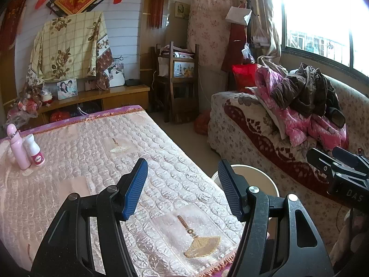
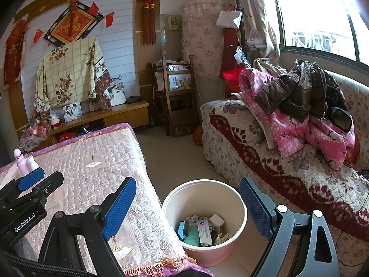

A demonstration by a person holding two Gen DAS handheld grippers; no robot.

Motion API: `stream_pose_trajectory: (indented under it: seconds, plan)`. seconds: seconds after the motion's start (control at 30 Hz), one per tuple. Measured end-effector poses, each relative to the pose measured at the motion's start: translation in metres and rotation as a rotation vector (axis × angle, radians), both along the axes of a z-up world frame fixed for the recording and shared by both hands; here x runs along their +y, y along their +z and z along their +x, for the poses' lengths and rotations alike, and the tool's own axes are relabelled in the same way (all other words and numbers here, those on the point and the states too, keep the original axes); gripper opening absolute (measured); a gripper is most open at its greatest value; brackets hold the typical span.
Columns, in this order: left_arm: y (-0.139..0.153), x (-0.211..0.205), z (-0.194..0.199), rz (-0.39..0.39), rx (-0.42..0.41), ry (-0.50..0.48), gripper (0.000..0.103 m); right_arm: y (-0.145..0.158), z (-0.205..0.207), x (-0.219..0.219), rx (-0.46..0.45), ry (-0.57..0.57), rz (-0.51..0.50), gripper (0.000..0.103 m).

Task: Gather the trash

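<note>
Both grippers are spread wide with nothing between their jaws: the left gripper (image 1: pixel 182 189) hangs over the quilted table cover (image 1: pixel 92 161), the right gripper (image 2: pixel 188 210) above the bucket (image 2: pixel 239 204). The trash (image 2: pixel 203 229) lies inside that bucket, on the floor between table and sofa (image 2: pixel 276 161). Two pink bottles (image 1: pixel 24 147) stand at the table's far left.

table: quilted cover (image 1: pixel 92 161) | on it: pink bottle (image 1: pixel 17 147), white bottle (image 1: pixel 34 150)
</note>
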State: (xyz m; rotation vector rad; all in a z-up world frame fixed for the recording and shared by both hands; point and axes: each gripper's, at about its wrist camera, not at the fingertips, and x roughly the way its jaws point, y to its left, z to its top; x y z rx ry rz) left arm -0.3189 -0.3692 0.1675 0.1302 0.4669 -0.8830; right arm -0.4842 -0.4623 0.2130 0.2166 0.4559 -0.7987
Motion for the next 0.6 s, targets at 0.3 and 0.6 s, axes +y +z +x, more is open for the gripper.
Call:
stream_pose_trajectory:
  seconds: [0.3,0.6]
  plan:
    - [0.0007,-0.0007,0.0001,0.007,0.000,-0.006,0.062,-0.0007,0.0007,-0.0039,0.005,0.001,0.005,0.090]
    - [0.0010,-0.0056,-0.0021,0.013,0.005,-0.015,0.062,-0.0015,0.0009,-0.0051,0.008,0.001,0.007,0.090]
